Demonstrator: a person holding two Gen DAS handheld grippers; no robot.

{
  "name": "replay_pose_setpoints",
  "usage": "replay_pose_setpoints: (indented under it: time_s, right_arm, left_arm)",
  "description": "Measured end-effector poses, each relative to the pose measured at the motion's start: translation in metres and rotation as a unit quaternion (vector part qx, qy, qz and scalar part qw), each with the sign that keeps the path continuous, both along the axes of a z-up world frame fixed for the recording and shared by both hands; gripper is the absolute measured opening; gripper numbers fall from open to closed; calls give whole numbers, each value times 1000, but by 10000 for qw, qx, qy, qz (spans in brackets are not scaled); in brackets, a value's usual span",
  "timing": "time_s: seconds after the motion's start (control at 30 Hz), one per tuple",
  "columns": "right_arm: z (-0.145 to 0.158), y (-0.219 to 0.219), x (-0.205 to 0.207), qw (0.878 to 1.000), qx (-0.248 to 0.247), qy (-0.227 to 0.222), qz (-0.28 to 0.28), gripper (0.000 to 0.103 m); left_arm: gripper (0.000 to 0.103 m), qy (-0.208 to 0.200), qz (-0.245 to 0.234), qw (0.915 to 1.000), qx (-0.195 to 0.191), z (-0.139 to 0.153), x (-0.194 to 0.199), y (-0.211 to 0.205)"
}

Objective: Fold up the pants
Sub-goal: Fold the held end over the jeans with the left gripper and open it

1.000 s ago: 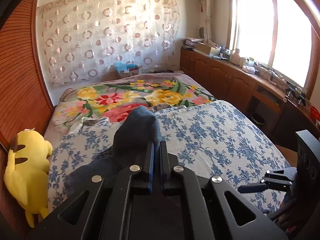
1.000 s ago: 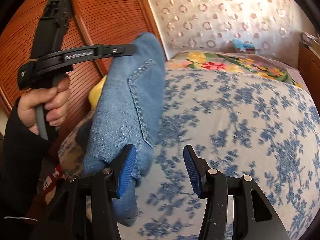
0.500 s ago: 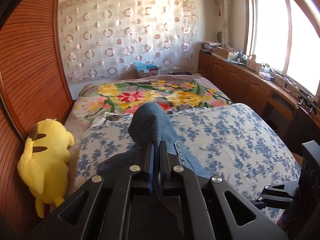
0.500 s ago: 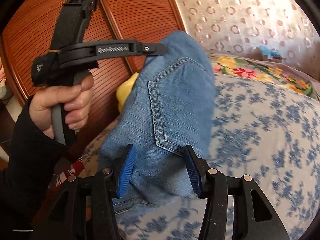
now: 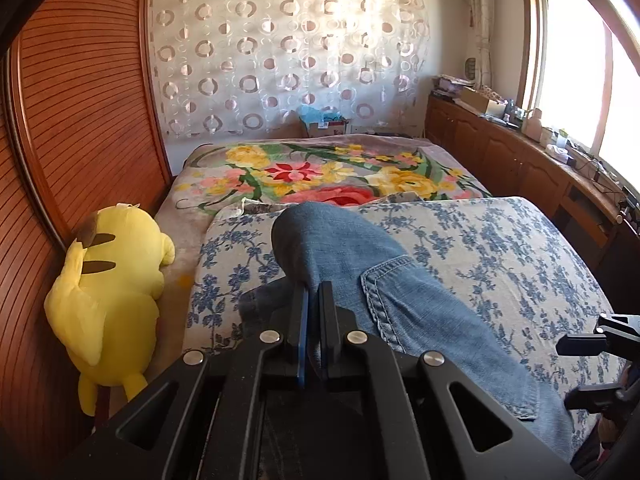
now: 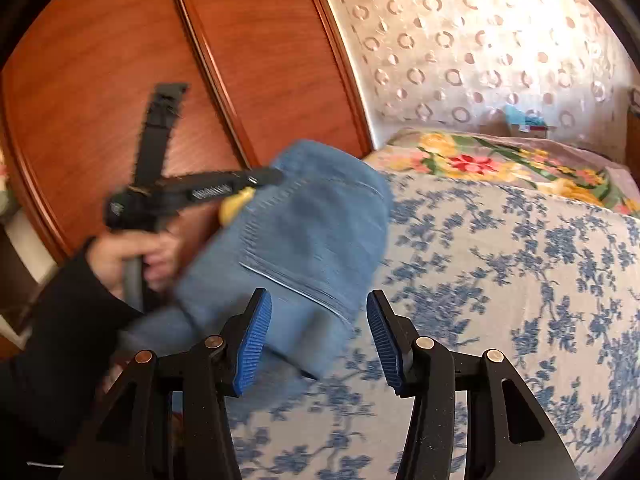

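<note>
Gripping: the left hand-held gripper (image 5: pixel 311 300) has its jaws pressed together on a fold of the blue jeans (image 5: pixel 400 300), pinching the denim between the blue pads.
Jeans: they hang from that pinch and drape down and to the right of the left hand-held gripper onto the bed; a back pocket with pale stitching shows just right of its fingers. A rounded hump of denim rises just ahead of the fingertips.
Right hand-held gripper (image 6: pixel 320 332): jaws spread, blue ribbed pads apart, nothing pinched. The lower edge of the jeans (image 6: pixel 296 240) lies ahead of it and partly between the pads (whether the left pad brushes the cloth I cannot tell, as the denim is blurred there).
Left hand (image 6: pixel 132 256): seen from the right wrist view, up and to the left of the right hand-held gripper, wrapped round the handle of the other tool, with a black sleeve (image 6: pixel 60 340) behind it.
Bed cover (image 5: pixel 500 248): pale cloth with a blue flower print, under the jeans and stretching ahead and right of both tools.
Floral blanket (image 5: pixel 320 172): red, yellow and green, farther ahead, beyond the blue-print cover.
Yellow plush toy (image 5: pixel 108 288): left of the left hand-held gripper, against the reddish wooden wall panel (image 5: pixel 80 120).
Curtain (image 5: pixel 288 52): white with ring pattern, far ahead.
</note>
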State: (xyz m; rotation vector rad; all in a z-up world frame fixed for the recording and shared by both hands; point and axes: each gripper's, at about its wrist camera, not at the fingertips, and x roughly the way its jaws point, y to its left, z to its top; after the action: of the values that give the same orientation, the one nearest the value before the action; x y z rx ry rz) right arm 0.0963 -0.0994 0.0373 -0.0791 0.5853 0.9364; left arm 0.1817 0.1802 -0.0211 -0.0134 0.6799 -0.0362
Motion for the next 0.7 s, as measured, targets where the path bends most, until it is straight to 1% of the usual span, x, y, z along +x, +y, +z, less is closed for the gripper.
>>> replay_pose_setpoints:
  time_s: [0.03,0.13,0.3,0.47,0.6,0.7]
  right_arm:
    - [-4,3,1,10000,-58,-33,-4,53]
    - [-11,12,4,9999,-45,117,84,52]
    - [-6,36,-6,9994,-122,63,312,52]
    - [-4,55,-10,9989,-175,-58,427,53]
    - [-7,59,-10,9984,-119,-11,546,53]
    - [-18,62,-5,9979,-151,11,629,53]
  left_arm:
    - [6,4,4,10000,-3,0,0,2]
    - [6,28,17,10000,56,-1,-1,5]
    - [6,31,73,9999,88,0,-1,13]
    - [5,10,149,9998,119,2,-1,21]
    - [6,30,163,9997,159,-1,2,25]
    - [6,66,188,9997,172,-5,3,27]
